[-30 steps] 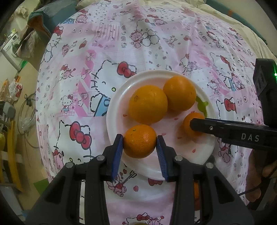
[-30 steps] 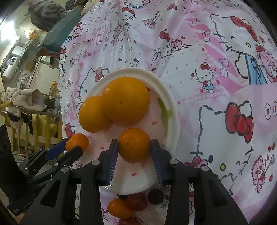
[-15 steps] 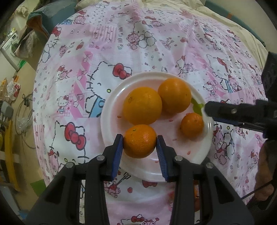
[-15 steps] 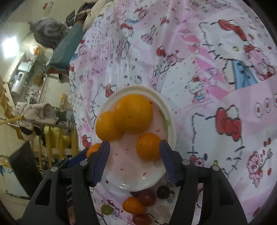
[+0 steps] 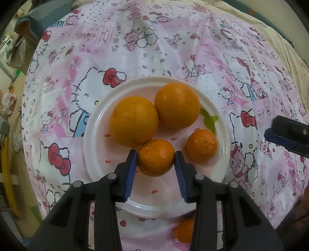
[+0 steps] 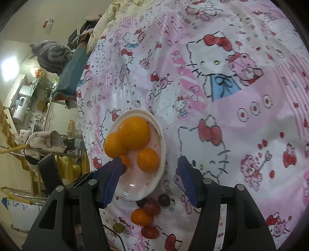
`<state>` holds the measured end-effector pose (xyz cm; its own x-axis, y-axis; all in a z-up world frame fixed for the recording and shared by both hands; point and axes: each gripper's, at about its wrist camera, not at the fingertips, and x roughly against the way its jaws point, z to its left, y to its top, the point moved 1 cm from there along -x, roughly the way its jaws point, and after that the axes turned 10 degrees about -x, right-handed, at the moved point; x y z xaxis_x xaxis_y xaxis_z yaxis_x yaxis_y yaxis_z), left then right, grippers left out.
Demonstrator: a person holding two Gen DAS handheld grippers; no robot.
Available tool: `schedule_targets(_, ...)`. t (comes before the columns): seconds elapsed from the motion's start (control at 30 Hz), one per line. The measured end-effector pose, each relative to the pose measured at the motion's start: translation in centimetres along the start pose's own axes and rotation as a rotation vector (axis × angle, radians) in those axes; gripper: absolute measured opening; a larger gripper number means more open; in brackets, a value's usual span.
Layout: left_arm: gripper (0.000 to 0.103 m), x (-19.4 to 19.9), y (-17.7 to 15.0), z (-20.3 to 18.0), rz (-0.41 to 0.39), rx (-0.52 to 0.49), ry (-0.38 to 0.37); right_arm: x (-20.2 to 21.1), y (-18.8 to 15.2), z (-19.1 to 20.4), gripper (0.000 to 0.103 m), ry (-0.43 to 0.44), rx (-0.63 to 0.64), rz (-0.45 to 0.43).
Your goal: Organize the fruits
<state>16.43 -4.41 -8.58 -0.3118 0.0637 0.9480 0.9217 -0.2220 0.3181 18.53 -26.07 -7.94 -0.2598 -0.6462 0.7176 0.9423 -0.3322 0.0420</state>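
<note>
Right tongs (image 6: 148, 173) newly wide, off the released mandarin (image 6: 148, 159).

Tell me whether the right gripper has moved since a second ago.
Yes. The right gripper has pulled back and away from the white plate, which looks smaller now. Its fingers have just been opening, leaving the small orange on the plate.

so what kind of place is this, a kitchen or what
Probably a lived-in home, likely a bedroom rather than a kitchen: the plate of oranges sits on a cartoon-print sheet with a rumpled quilt behind, and a grey cat sits beside cluttered shelves.
</note>
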Motion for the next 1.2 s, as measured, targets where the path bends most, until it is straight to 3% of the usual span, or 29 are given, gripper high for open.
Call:
schedule_targets(0.4, 0.040, -1.1, 0.4, -0.1, 0.022, 0.012, 0.000, -0.3, -0.2, -0.4, 0.068, -0.003, 0.013, 0.025)
schedule_targets(0.47, 0.048, -1.0, 0.4, -0.2, 0.026, 0.005, 0.026, -0.3, -0.3, -0.1, 0.068, -0.006, 0.025, 0.022)
schedule_targets(0.57, 0.074, -0.7, 0.4, 0.0, 0.008, 0.016, 0.018, -0.3, -0.4, 0.1, 0.069, -0.009, 0.033, 0.020)
schedule_targets(0.63, 0.081, -0.3, 0.3, 0.1, 0.000, 0.017, 0.019, -0.2, -0.4, 0.1, 0.069, -0.009, 0.032, 0.019)
schedule_targets(1.2, 0.081, 4.0, -1.2, 1.9, -0.125, 0.042, 0.019, 1.9, -2.1, 1.9, 0.073, -0.022, 0.105, -0.032)
